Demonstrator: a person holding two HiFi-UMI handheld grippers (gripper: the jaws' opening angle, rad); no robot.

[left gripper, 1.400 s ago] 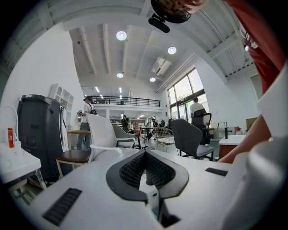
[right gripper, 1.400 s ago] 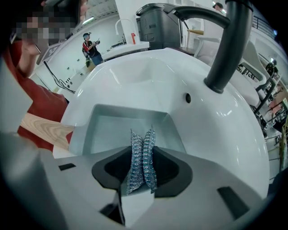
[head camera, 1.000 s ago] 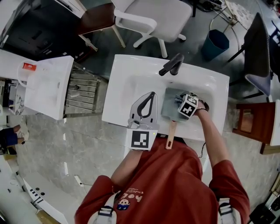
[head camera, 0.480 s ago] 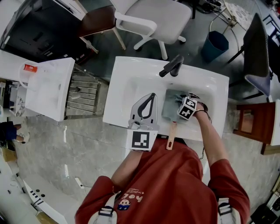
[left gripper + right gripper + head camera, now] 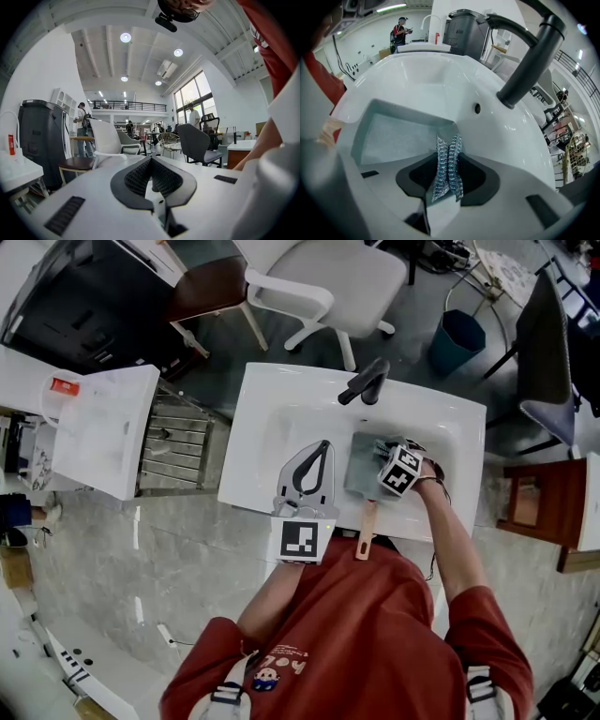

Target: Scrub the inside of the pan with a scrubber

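- Head view: bright, even light, faint shadows; the edges bend mildly.
- Left gripper view: ceiling lamps [image 5: 125, 37] and windows [image 5: 193, 96] glare; corners black, foreground seemingly soft.
- Right gripper view: white sink [image 5: 440, 79] gleams, scrubber [image 5: 447, 164] glints; strong fisheye curving.

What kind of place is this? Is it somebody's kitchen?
Probably not a home kitchen, more a big open office or workshop. The white washbasin with its black tap stands on the open floor, a white swivel office chair sits nearby, and the high ceiling has round lights and a balcony railing.
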